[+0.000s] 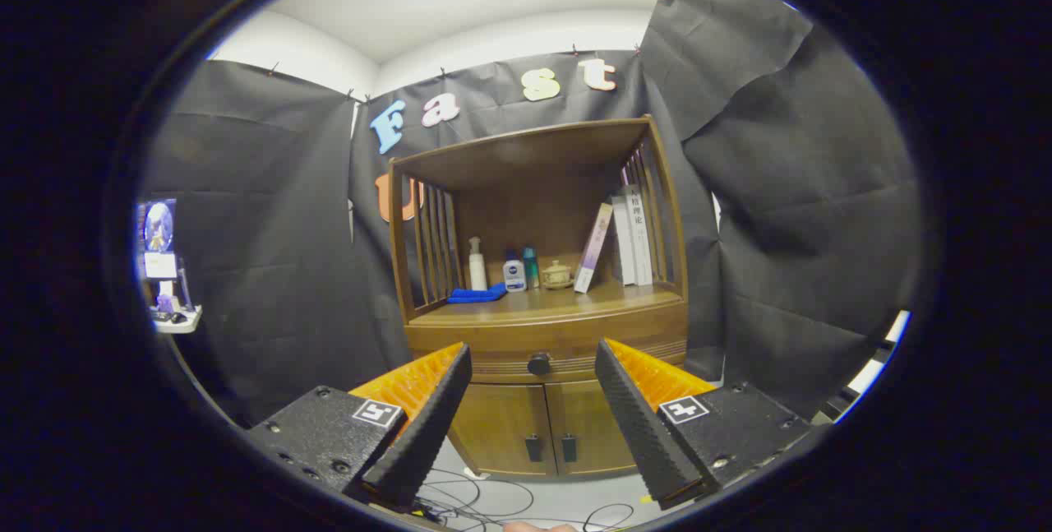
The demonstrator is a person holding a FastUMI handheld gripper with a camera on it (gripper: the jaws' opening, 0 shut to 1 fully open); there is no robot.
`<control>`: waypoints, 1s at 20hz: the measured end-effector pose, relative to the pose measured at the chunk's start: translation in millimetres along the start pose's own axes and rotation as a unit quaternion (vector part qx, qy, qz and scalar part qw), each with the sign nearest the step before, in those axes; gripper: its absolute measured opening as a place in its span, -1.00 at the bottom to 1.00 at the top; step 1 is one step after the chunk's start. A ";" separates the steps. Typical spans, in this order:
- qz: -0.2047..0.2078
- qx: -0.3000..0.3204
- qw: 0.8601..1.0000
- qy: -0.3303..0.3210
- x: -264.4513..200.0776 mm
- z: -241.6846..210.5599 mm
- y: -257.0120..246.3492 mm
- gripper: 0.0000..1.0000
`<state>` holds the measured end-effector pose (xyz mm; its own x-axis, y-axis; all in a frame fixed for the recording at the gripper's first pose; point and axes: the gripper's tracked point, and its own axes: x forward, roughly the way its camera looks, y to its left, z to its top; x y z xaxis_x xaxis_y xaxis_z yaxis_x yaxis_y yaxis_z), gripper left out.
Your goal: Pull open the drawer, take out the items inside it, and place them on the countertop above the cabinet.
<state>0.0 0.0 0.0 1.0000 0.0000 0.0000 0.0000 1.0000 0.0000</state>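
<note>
A: Where are the fingers?

B: The gripper (532, 367) is spread wide and holds nothing. The drawer's dark round knob (539, 364) sits in the gap between the tips, beyond them and not touched.

A: And the drawer itself?

B: The drawer (549, 344) is closed, a curved wooden front with ribbed grooves along its lower edge. Its ends are covered by the fingers, and what lies inside is hidden.

A: What is at six o'clock from the knob?

B: Two cabinet doors (538, 427) with small dark handles, partly hidden behind the fingers. Below them, cables (485, 501) lie on the floor.

A: And at twelve o'clock?

B: The desk (526, 310) of the cabinet, under a wooden hood with slatted sides. On it, from nine o'clock towards three: a blue cloth (477, 295), a white pump bottle (477, 266), a small white bottle with a blue label (514, 275), a teal bottle (532, 267), a little lidded pot (557, 274), and leaning books (625, 240).

A: Farther out?

B: A small shelf (168, 314) at nine o'clock; its items are too small to make out.
</note>
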 end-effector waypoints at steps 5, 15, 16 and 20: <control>0.001 -0.009 1.000 0.002 3.3 -6.1 5.9 0.98; -0.004 -0.001 1.000 -0.002 5.5 -2.1 5.6 0.98; -0.006 0.000 1.000 -0.004 6.9 -0.8 4.6 0.98; -0.012 0.001 1.000 -0.009 8.9 3.5 1.4 0.98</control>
<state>8.9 1.4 3.5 0.9995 -0.0237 0.0186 0.0237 0.9997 0.0028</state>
